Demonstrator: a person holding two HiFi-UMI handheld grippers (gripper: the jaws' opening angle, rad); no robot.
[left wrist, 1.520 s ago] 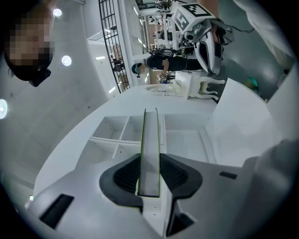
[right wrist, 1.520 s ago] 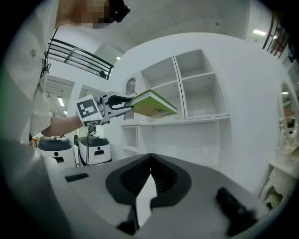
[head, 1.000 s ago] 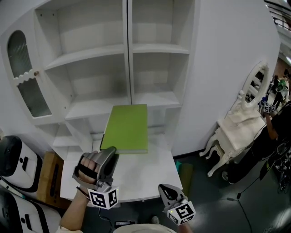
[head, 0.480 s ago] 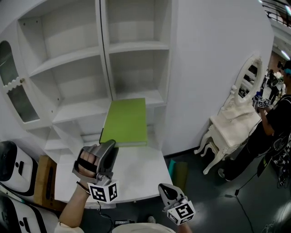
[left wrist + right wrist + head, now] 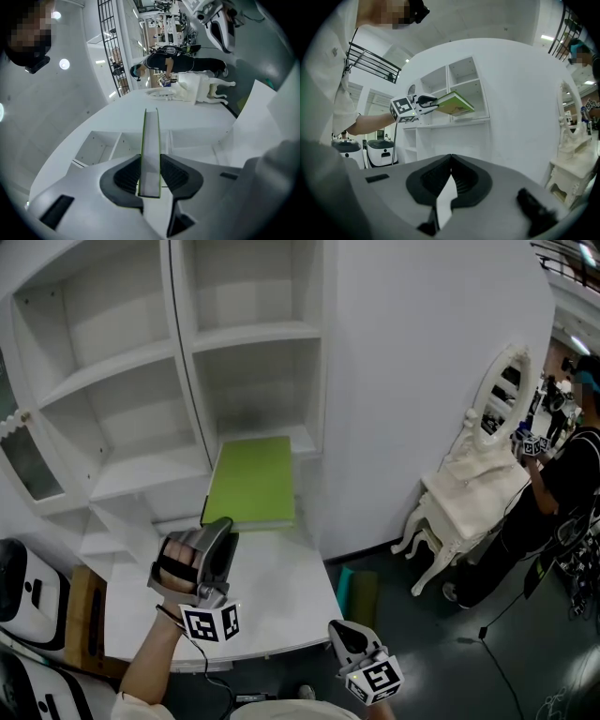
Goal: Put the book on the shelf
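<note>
A green book (image 5: 248,482) lies flat in the air, held by its near edge. My left gripper (image 5: 217,531) is shut on it. In the left gripper view the book's (image 5: 150,140) page edge runs straight out between the two dark pads (image 5: 127,174). The book's far end is in front of the lower right compartment of the white shelf unit (image 5: 253,332). My right gripper (image 5: 352,638) is low at the bottom of the head view, shut and empty. The right gripper view shows the book (image 5: 454,104) and the left gripper (image 5: 425,103) from the side.
A white table (image 5: 281,601) stands below the book, against the shelf unit. To the right are a white dresser with an oval mirror (image 5: 473,498) and a person in black (image 5: 567,479). White machines (image 5: 23,582) stand at the lower left.
The left gripper has carried the book onward to the shelf's right column. The shelf has slid left in the head view. The right gripper stays low and shut.
</note>
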